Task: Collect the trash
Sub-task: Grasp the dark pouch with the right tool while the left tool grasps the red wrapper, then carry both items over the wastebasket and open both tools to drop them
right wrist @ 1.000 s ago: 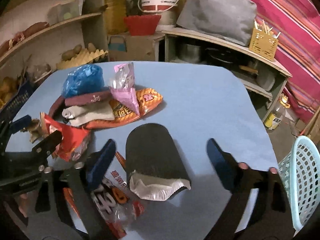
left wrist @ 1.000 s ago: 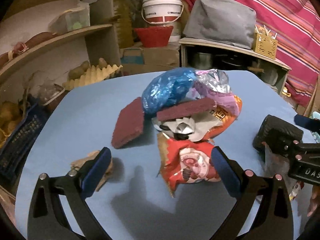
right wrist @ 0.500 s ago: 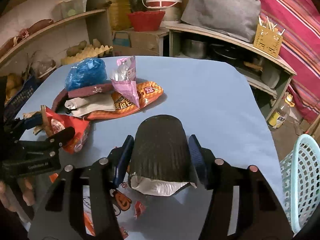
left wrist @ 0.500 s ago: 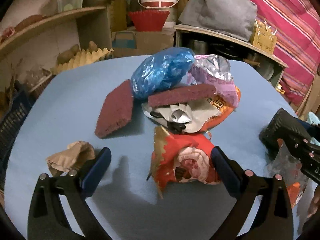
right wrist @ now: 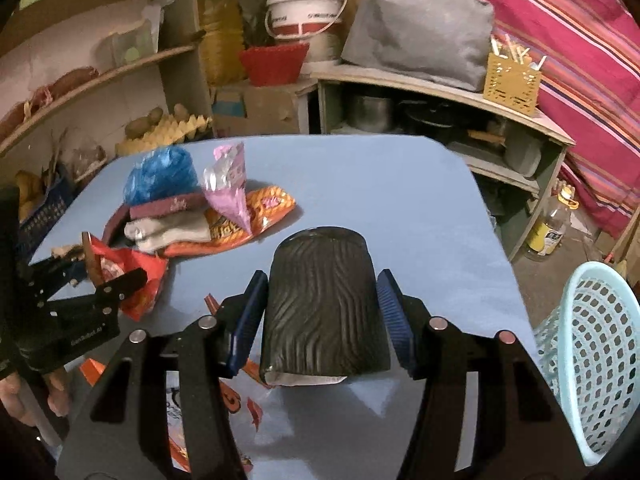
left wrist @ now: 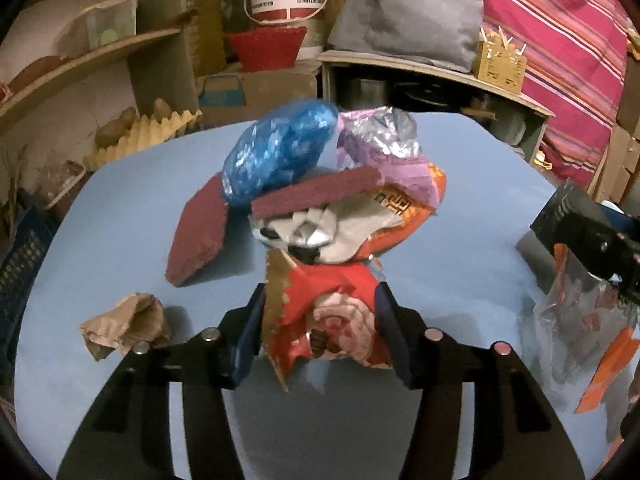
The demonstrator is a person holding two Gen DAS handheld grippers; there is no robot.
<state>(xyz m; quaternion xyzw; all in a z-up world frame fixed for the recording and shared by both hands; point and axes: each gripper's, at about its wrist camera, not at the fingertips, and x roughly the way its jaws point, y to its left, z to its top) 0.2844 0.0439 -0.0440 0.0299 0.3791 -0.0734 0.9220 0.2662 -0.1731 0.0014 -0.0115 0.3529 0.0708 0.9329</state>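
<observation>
The left gripper [left wrist: 318,330] was clamped on a red wrapper [left wrist: 328,316]; the right gripper [right wrist: 320,312] pinched a black cup [right wrist: 324,300], both just above the blue table [right wrist: 400,200]. Nothing seemed binned yet: the basket [right wrist: 592,360] beside the table looked empty. A pile [left wrist: 320,184] of wrappers and pads, a paper scrap [left wrist: 124,324] and a clear wrapper [left wrist: 580,332] remained. Cluttered shelves [right wrist: 440,92] and a striped cloth [right wrist: 580,40] stood behind.
</observation>
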